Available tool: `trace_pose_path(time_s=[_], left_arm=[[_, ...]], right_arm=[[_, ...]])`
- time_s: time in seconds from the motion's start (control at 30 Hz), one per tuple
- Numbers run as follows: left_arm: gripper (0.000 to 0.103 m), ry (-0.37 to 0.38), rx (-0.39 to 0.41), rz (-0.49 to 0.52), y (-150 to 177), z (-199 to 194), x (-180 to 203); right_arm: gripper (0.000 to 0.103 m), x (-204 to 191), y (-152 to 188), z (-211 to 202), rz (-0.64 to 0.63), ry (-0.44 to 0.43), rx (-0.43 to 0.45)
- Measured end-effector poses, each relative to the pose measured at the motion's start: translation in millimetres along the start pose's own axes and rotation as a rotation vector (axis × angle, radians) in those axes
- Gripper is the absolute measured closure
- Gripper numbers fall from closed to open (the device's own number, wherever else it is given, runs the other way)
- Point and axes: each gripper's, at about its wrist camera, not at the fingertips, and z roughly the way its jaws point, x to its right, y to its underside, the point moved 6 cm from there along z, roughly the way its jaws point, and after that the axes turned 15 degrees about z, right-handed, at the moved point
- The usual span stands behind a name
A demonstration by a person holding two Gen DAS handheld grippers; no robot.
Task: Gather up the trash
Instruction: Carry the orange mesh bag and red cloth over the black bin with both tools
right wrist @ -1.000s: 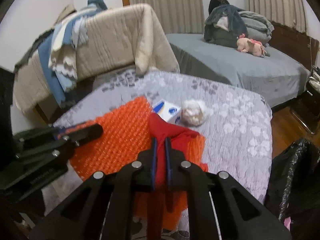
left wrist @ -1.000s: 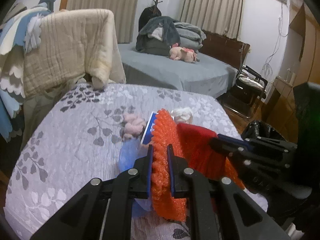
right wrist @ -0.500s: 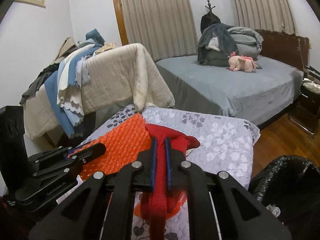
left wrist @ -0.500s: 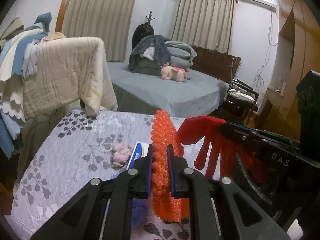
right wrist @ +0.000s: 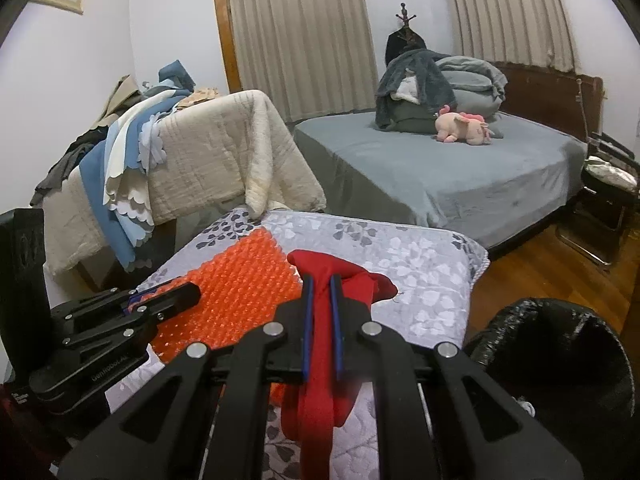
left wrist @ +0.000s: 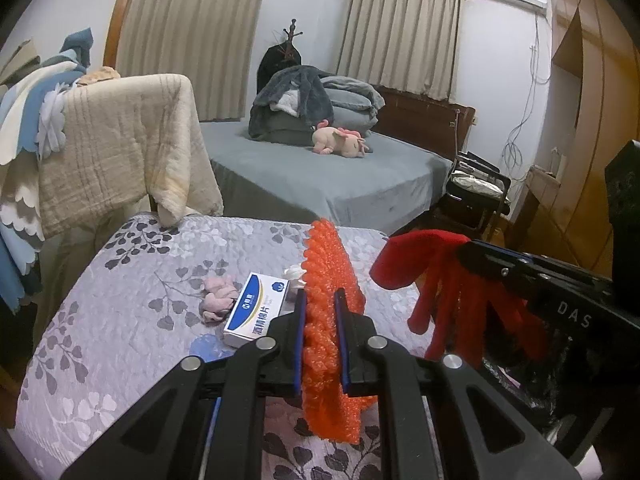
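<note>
The left claw (left wrist: 320, 316) is clamped on orange bubble wrap (left wrist: 326, 360) at lower centre, the right claw (right wrist: 320, 304) on a red glove (right wrist: 320, 364).

— What do we see far off?
— A grey bed (left wrist: 340, 176) with a pink plush toy (left wrist: 340, 142).
— And on our left?
— A cream quilt (left wrist: 124, 148), draped near the curtains (left wrist: 192, 32).
</note>
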Motion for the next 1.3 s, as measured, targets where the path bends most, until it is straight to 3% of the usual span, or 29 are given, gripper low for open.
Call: trace_pose_path(time_s=[0.5,1.3], left_arm=[[0.09,0.056,0.019,0.064,-13.0,-1.0,61.8],[0.09,0.304,-0.006,0.191,-42.8,60.0,206.4]], right_arm=[[0.095,54.7,-0.8,-45.1,0.053,0.11,0.049],[0.095,200.9,12.1,-115.7,0.197,0.384,0.115]])
